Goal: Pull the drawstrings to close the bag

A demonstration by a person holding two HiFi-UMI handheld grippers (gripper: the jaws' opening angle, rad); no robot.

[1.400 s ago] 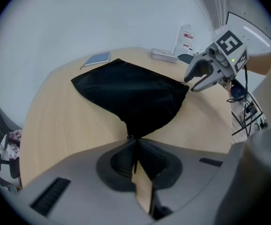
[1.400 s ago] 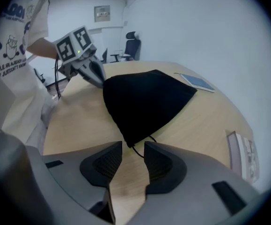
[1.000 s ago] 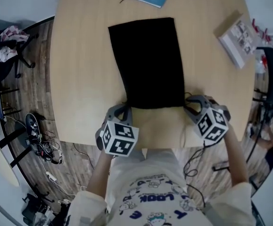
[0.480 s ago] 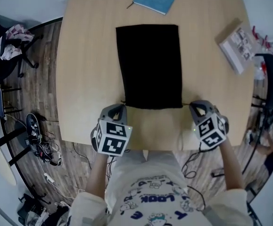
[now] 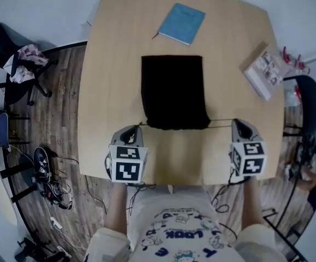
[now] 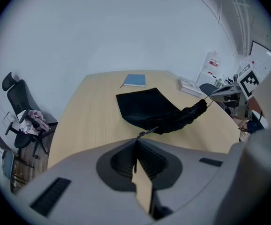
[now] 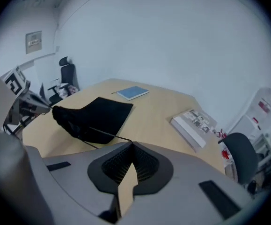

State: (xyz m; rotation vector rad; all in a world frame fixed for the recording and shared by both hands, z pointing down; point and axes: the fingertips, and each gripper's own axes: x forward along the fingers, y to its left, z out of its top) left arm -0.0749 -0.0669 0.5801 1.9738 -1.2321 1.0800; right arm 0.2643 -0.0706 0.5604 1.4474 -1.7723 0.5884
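White wall point(image 6: 126, 32) and plank floor point(image 5: 54, 130) surround a pale wood bench point(image 5: 114, 64), and a cluttered chair point(image 5: 16, 64) stands well off to the left of the left tool point(image 5: 137, 128). On the bench the black bag point(image 5: 174, 91) lies ahead of and between the two tools with its near mouth bunched, a blue notebook point(image 5: 182, 23) beyond it, and a booklet point(image 5: 264, 70) ahead of the right tool point(image 5: 237, 123), off to its right. Each tool's jaws are pressed together on a thin drawstring, the left cord point(image 6: 149, 131) and the right cord point(image 7: 107, 134) each running taut from the tips to the bag's mouth.
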